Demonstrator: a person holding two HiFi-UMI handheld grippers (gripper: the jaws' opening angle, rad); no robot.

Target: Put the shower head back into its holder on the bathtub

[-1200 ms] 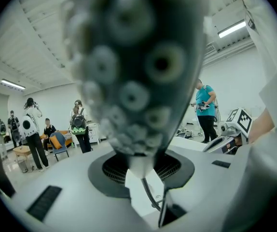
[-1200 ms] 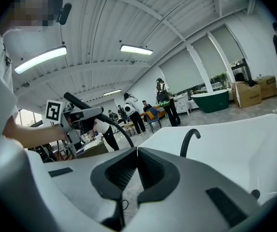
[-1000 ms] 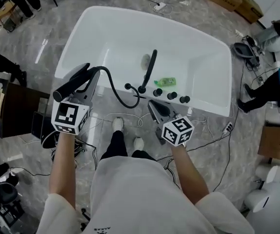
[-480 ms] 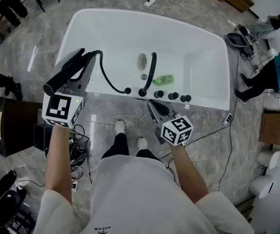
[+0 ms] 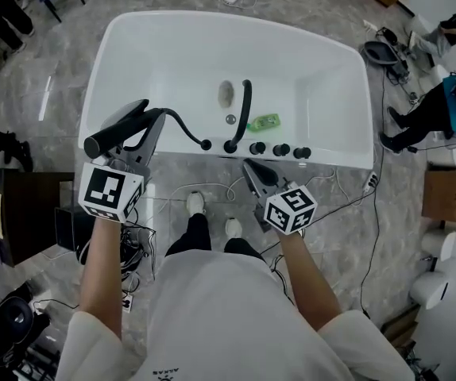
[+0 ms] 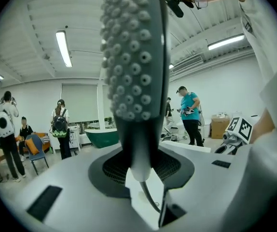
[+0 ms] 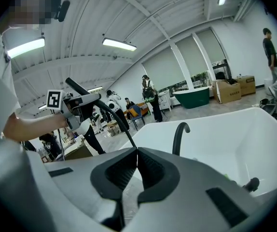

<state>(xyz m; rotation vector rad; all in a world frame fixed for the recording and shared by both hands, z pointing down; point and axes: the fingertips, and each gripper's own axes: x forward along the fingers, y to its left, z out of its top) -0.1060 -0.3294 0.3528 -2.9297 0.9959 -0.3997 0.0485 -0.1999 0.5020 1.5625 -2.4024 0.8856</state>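
Observation:
The black shower head [image 5: 117,129] lies aslant over the white bathtub's [image 5: 133,38] near-left rim, with my left gripper [image 5: 143,127] shut on its handle. In the left gripper view its studded spray face [image 6: 133,57] rises straight up from between the jaws. Its black hose [image 5: 182,125] arcs right to a round black fitting [image 5: 206,144] on the tub's near rim, beside the curved black spout [image 5: 244,109]. My right gripper [image 5: 253,169] hovers just in front of that rim below the knobs, jaws closed on nothing; in its own view the pads [image 7: 129,166] meet.
Three black knobs [image 5: 280,149] sit on the rim right of the spout, and a green bottle [image 5: 264,121] lies inside the tub. The drain [image 5: 226,94] is further in. Cables [image 5: 347,213] trail on the floor, and people [image 5: 434,109] stand to the right.
The left gripper has shifted sideways and turned with the shower head. The hose's hanging loop has pulled up into a flatter arc. The right gripper has hardly moved.

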